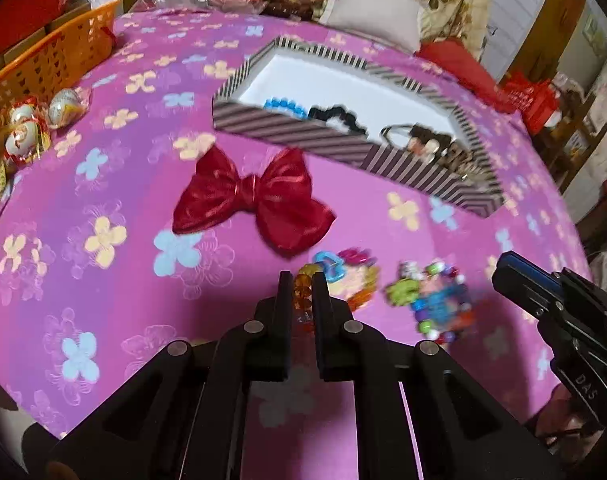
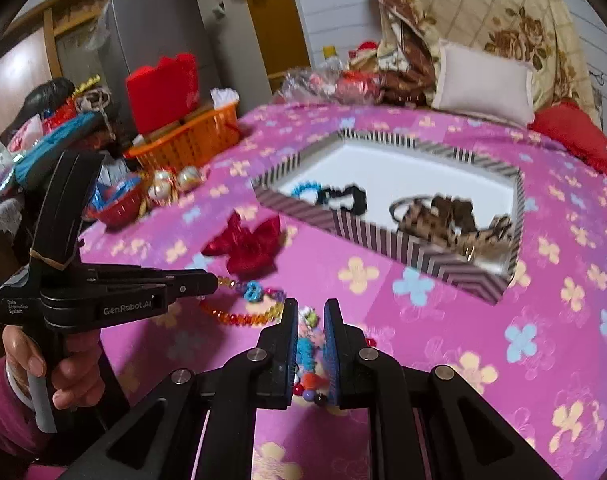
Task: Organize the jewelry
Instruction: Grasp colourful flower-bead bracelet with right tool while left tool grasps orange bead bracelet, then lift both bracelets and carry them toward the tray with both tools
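The left gripper (image 1: 301, 280) clenched a rainbow strand of translucent plastic beads (image 2: 239, 312); the right gripper (image 2: 310, 312) pinched a multicoloured chunky-bead bracelet (image 1: 431, 300). Both should lift clear, then travel toward one o'clock to the striped cardboard box (image 1: 287, 130), avoiding the red satin bow (image 1: 251, 200).

Bow (image 1: 253, 200) lies before box (image 1: 287, 130) on bedspread (image 1: 103, 184).

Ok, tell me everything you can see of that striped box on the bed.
The shallow striped cardboard box sits open, with no lid on it, on the pink flowered bedspread, beyond the red satin bow. Its outer walls carry dark and pale stripes; the inside is plain white. Its outline is angled rather than square. Inside lie a blue beaded bracelet, a black scrunchie-like band and brownish patterned accessories, blurred. Neither tool touches it.
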`<move>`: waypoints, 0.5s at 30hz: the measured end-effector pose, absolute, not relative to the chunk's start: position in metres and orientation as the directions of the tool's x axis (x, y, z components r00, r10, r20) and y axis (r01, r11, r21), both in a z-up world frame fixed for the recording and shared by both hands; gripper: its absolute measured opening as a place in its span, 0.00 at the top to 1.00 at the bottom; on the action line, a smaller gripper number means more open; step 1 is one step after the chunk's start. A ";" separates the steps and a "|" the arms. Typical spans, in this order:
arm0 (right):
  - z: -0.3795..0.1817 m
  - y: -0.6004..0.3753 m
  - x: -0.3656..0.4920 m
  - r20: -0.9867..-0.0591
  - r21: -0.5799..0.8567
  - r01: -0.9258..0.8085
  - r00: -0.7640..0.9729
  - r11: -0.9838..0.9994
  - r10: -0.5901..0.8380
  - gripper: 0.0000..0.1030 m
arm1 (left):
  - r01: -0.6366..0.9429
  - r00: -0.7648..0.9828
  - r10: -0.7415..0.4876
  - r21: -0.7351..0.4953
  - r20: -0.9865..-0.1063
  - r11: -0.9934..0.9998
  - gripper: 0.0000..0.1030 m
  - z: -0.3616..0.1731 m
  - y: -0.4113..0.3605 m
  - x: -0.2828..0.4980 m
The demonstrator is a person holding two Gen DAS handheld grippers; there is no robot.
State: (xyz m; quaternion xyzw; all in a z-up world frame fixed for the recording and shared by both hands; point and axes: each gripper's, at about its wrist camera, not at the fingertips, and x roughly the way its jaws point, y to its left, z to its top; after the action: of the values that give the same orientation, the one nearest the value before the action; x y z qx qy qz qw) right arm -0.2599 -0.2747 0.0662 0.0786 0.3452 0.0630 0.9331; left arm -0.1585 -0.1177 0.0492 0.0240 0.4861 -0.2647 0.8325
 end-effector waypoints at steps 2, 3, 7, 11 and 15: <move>0.074 -0.274 -0.262 -0.622 0.186 -0.067 0.764 0.980 0.170 0.88 | 0.471 0.398 -0.424 -0.215 -0.814 0.855 0.92 0.060 -0.117 -0.160; 0.077 -0.274 -0.263 -0.620 0.184 -0.069 0.766 0.981 0.170 0.88 | 0.475 0.403 -0.425 -0.212 -0.810 0.854 0.92 0.065 -0.116 -0.162; 0.073 -0.275 -0.261 -0.640 0.206 -0.073 0.744 0.976 0.190 0.88 | 0.484 0.429 -0.422 -0.192 -0.798 0.854 0.92 0.080 -0.115 -0.168; 0.044 -0.269 -0.252 -0.729 0.183 -0.070 0.660 0.981 0.183 0.52 | 0.484 0.430 -0.418 -0.187 -0.801 0.855 0.92 0.080 -0.116 -0.171; 0.023 -0.269 -0.245 -0.745 0.187 -0.047 0.644 0.981 0.173 0.52 | 0.476 0.422 -0.409 -0.186 -0.809 0.860 0.92 0.075 -0.117 -0.171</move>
State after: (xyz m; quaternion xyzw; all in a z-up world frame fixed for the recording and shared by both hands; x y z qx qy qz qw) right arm -0.2446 -0.2692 0.0231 0.0756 0.4173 0.0608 0.9036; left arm -0.1710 -0.1171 0.0752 0.0356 0.4691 -0.2625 0.8425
